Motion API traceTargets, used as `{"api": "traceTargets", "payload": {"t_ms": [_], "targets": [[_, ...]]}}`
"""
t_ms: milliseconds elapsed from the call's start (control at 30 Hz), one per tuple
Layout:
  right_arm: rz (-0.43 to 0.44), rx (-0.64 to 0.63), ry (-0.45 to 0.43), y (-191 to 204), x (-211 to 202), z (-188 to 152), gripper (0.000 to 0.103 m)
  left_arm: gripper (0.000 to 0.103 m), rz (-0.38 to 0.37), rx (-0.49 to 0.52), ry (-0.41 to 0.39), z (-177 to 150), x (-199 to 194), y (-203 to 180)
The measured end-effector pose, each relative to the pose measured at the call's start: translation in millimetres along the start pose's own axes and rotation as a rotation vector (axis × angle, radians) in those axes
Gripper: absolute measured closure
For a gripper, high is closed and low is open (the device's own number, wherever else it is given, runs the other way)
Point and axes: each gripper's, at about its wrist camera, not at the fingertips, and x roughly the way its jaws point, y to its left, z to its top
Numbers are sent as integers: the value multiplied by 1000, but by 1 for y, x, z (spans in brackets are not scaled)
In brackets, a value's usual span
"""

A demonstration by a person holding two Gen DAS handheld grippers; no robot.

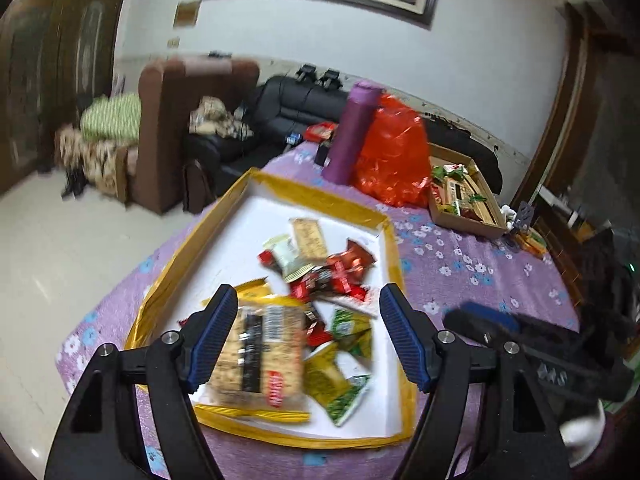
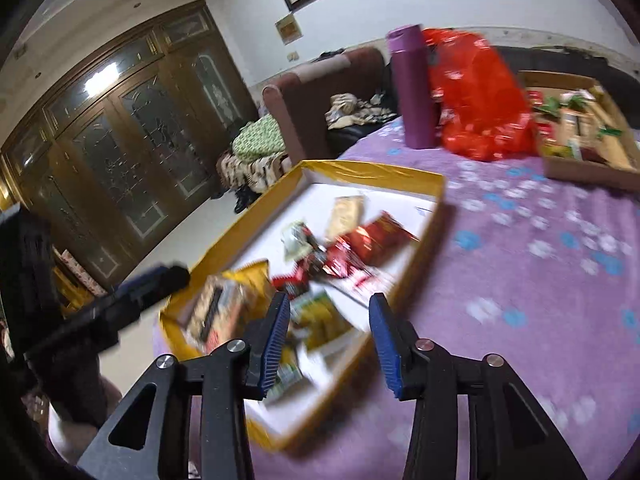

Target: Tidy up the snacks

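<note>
A shallow gold-edged box (image 1: 352, 204) with a white floor lies on the purple flowered tablecloth and holds loose snacks: a large cracker packet (image 1: 256, 356), red wrappers (image 1: 344, 268), green sachets (image 1: 348, 396). My left gripper (image 1: 306, 304) is open and empty above the box's near end, over the cracker packet. My right gripper (image 2: 328, 308) is open and empty above the box's (image 2: 376, 170) near right corner. The right gripper also shows in the left wrist view (image 1: 520, 340).
A purple flask (image 1: 352, 132) and a red plastic bag (image 1: 392, 156) stand behind the box. A brown cardboard tray (image 1: 464, 224) with sorted snacks sits at the far right. Sofas and wooden doors (image 2: 120, 152) lie beyond the table edge.
</note>
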Motion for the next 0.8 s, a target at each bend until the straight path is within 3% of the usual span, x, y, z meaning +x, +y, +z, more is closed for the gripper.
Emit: {"api": "traceTargets", "payload": {"t_ms": [100,233,300,367,433,600,800], "targets": [[-7,25,-18,-13,-24,-17,58,21,47,59,-67,0,-16,-30],[-41,40,-55,-25,-54,-36,54,16,178,132,-212,-5,-47,-66],[-51,44,-70,-28,-64,-45,54,4,267,159,-289,-11,-61,-84],[-43,47,-76,-31,-70,-52,54,0,298,176,-333,-18,-66,-93],[-39,39,-78,-31,-73,-58,54,0,278,171,-312,-22,-61,-98],[-23,27,-52,-26,-71,-74,52,0,215,88,-147,-25,-36,-94],[-32,-20,-14,-16,-58,-90,51,0,267,92,-20,-35,-9,-94]]}}
